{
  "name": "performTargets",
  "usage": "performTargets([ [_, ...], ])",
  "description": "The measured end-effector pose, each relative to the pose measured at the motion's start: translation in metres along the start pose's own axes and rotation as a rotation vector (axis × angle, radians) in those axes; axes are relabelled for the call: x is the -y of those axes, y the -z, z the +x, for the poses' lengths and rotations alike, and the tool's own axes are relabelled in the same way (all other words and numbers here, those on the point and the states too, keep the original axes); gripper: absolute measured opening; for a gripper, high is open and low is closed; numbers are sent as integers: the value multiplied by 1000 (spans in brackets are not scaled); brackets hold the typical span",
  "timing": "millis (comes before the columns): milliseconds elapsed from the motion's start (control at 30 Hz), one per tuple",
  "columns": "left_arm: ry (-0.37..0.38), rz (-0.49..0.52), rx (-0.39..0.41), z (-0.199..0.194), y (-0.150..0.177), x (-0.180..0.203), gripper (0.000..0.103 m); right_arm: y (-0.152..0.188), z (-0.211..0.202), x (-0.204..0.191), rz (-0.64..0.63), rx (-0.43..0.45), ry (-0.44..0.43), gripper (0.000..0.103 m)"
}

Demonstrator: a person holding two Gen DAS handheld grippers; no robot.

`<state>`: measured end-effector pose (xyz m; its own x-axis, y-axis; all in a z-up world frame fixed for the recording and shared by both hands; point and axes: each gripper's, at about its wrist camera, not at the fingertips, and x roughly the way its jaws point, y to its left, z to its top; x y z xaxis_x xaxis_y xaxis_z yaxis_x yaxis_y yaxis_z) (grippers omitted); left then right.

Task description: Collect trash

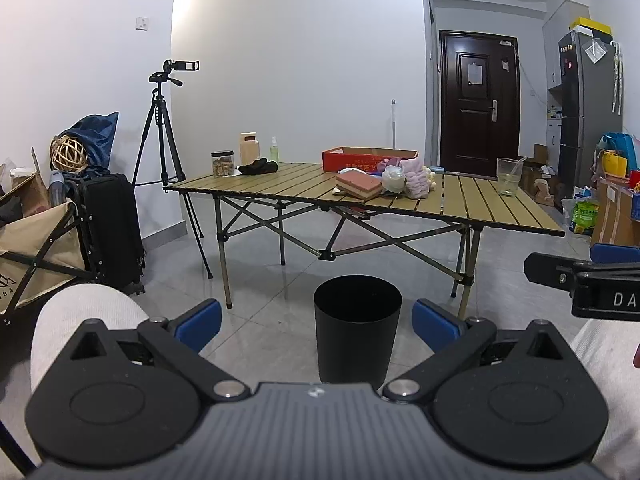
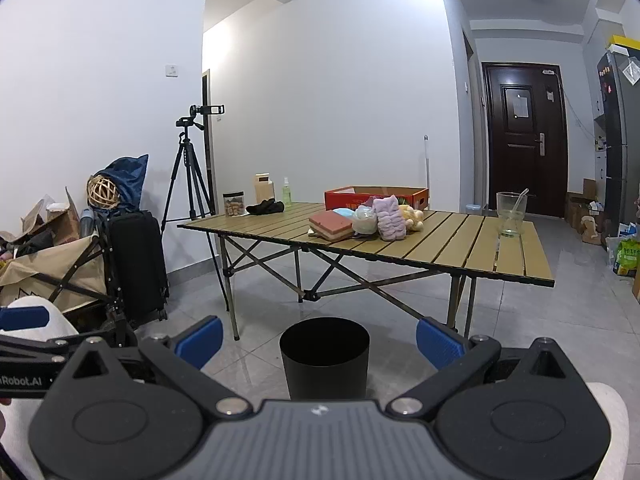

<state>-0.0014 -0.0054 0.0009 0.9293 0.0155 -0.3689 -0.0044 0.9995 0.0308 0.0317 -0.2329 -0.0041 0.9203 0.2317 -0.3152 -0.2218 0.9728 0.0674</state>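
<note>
Round black plastic bin (image 1: 357, 332) on grey tiled floor (image 1: 280, 280), left tool (image 1: 316, 322) and right tool (image 2: 319, 338) both released and empty, slatted tan folding surface (image 1: 500, 208) beyond with pink cloth bundle (image 1: 416, 178)

Black bin (image 1: 357, 330), tan slatted table (image 1: 480, 204)

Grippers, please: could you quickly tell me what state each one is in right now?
Left gripper: open, holding nothing.
Right gripper: open, holding nothing.
</note>
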Motion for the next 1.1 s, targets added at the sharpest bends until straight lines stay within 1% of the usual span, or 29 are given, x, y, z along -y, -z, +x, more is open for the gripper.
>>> performTargets([
  [433,3,0,-1,-1,-1,-2,103,1,-3,0,1,17,-6,103],
  [1100,7,-2,-5,0,0,-2,103,1,-1,-2,-7,17,-14,103],
])
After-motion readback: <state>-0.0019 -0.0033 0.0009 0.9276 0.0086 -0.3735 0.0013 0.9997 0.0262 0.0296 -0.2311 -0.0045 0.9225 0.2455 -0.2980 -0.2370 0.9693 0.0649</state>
